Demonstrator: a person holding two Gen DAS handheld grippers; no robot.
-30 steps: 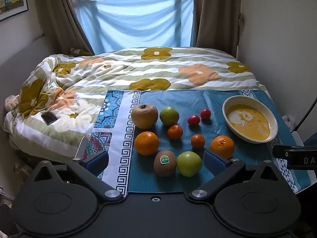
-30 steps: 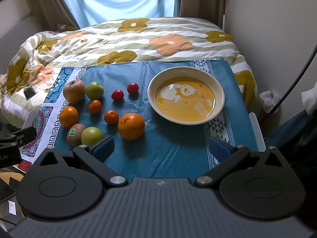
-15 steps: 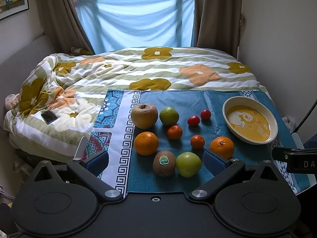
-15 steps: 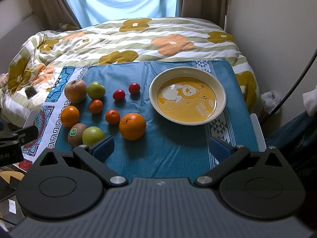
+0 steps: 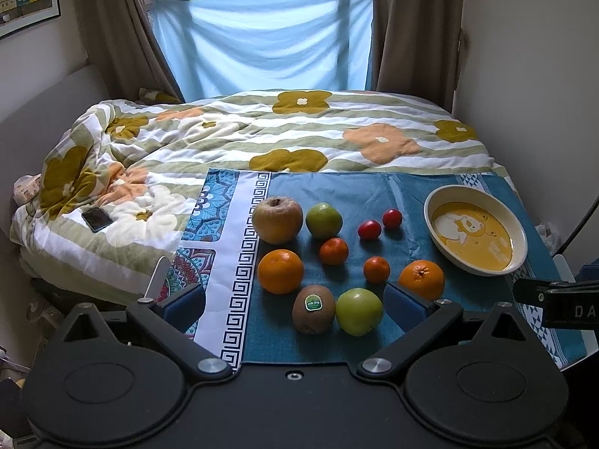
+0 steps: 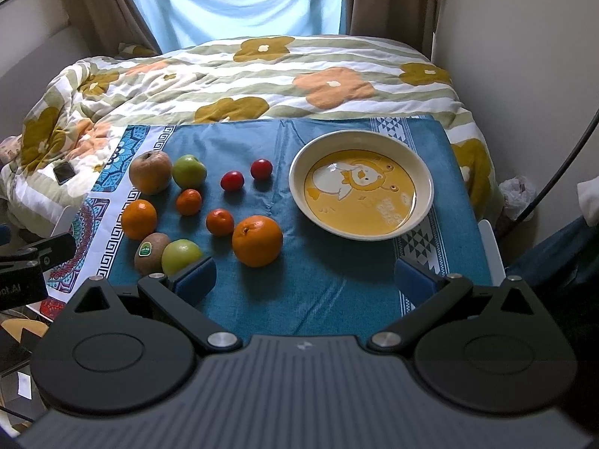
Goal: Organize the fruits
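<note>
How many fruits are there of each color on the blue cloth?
Orange: 4, two big oranges and two small ones
Green: 2 apples
Red: 2 little tomatoes
Brown: 2, one wrinkly apple and one kiwi
Total: 10 fruits, none in the bowl yet.

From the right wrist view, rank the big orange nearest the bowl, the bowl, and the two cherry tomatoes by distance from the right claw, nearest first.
1. Big orange, just ahead, left of centre of the right claw.
2. Bowl, farther, ahead to the right.
3. Cherry tomatoes, farthest, ahead to the left; the pair is too close to call.
</note>
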